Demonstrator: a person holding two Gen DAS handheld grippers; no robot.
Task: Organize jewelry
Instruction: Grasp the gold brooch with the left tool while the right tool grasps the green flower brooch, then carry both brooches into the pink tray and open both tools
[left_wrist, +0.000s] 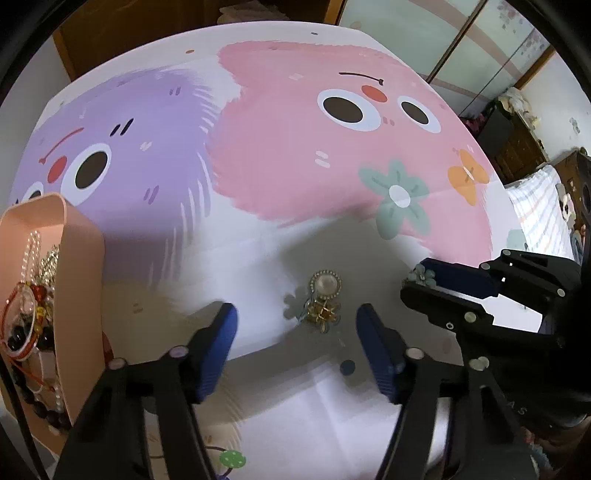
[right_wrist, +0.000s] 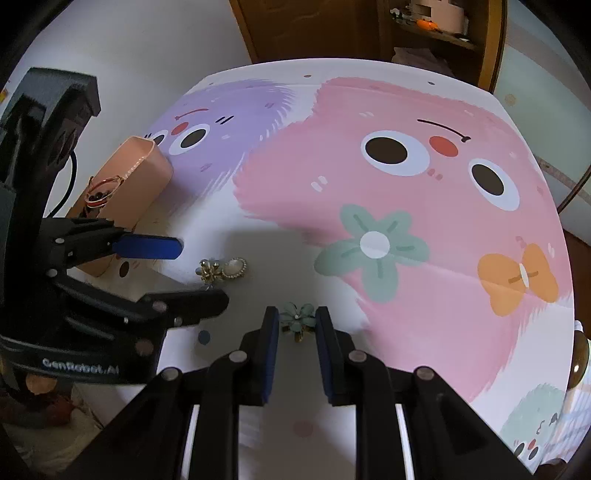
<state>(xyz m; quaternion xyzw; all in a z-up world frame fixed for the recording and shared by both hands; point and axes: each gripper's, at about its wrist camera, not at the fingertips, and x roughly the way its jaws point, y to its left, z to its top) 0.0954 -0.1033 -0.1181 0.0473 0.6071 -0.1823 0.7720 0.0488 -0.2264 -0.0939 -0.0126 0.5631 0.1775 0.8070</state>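
Two tools (left_wrist: 297, 325) (right_wrist: 295, 325) over two brooches (left_wrist: 325, 295) (right_wrist: 297, 319)

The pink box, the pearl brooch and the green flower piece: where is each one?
pink box (right_wrist: 147, 173), right wrist view, outer side wall.
pearl brooch (left_wrist: 325, 284), left wrist view, pearl centre.
green flower piece (right_wrist: 297, 318), right wrist view, petals.

place: home bedroom | showing it: a bed with striped bedding (left_wrist: 537, 206) is lying beside the table, a dark wooden cabinet (left_wrist: 517, 146) is standing by the wall, sliding wardrobe doors (left_wrist: 443, 40) are running behind, a cartoon tablecloth (right_wrist: 369, 184) is covering the table
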